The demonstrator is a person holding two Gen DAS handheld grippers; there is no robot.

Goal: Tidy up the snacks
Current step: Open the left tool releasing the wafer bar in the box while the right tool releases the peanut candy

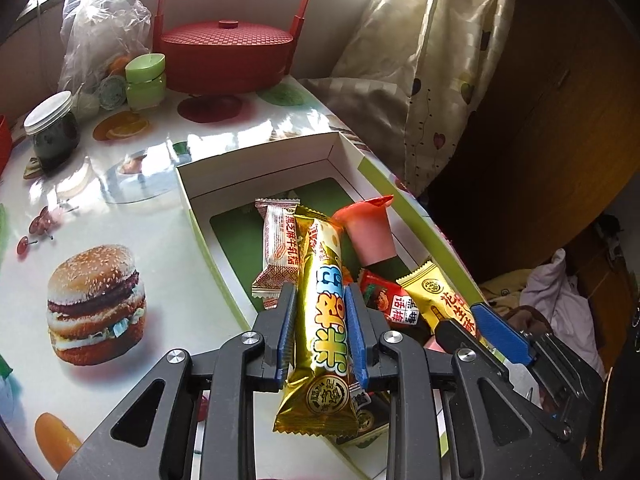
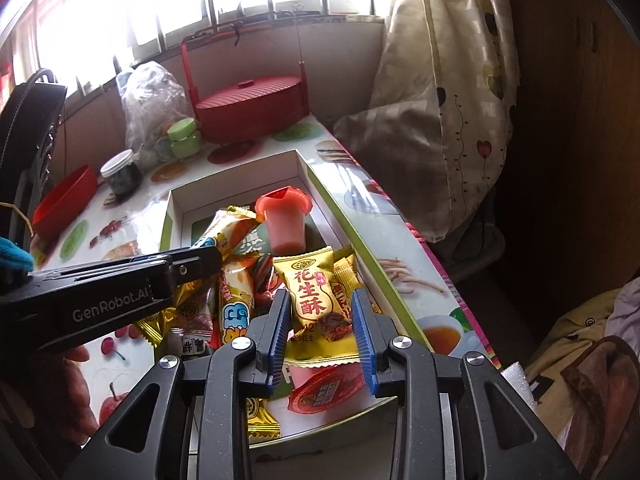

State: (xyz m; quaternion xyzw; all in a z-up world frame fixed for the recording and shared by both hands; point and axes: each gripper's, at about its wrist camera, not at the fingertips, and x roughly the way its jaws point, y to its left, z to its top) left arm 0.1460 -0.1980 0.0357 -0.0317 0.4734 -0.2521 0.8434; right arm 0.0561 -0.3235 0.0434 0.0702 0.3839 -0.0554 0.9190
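Observation:
A white box with green sides (image 1: 256, 160) (image 2: 236, 184) lies on the table and holds several snacks. My left gripper (image 1: 320, 292) (image 2: 200, 258) is shut on a long gold snack bar (image 1: 320, 248) (image 2: 228, 232) above the box's near end. My right gripper (image 2: 320, 296) (image 1: 462, 318) is shut on a yellow peanut-crisp packet (image 2: 312, 280) (image 1: 432, 288) just to the right. In the box lie a pink jelly cup (image 1: 368, 236) (image 2: 286, 228), a white-and-red packet (image 1: 280, 248), a red plum packet (image 1: 388, 300) and a red-lidded jelly cup (image 2: 324, 392).
A red lidded basket with a tall handle (image 1: 224, 52) stands at the back. Beside it are a plastic bag (image 1: 100, 28), a green jar (image 1: 146, 80) and a dark white-lidded jar (image 1: 52, 132). A red bowl (image 2: 64, 200) sits left. A curtain (image 1: 440, 80) hangs past the table's right edge.

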